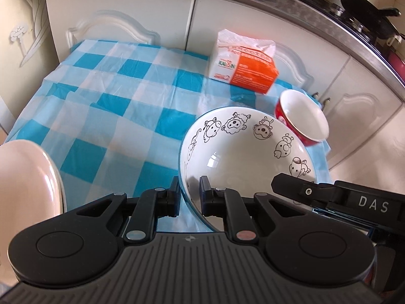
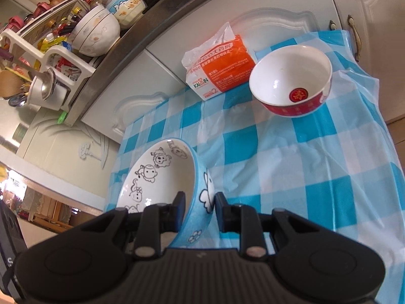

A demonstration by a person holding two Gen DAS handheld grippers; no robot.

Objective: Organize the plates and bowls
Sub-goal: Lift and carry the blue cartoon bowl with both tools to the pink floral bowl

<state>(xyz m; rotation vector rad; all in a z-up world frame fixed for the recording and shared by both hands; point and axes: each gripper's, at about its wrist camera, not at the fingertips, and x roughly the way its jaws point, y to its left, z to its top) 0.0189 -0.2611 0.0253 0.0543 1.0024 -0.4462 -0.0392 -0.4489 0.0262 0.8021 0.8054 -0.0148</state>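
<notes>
A cartoon-animal bowl, white inside and blue outside, hangs tilted over the blue checked tablecloth. My left gripper straddles its near rim, one finger inside, one outside. My right gripper straddles the opposite rim of the same bowl; it also shows in the left wrist view. A small gap shows beside each rim, so the grip is unclear. A red bowl with a white inside stands at the far right corner. A white plate sits at the left.
An orange and white packet lies at the back of the table against white cabinet doors. A steel counter above holds stacked bowls, a dish rack and a black wok. The cloth overhangs the right table edge.
</notes>
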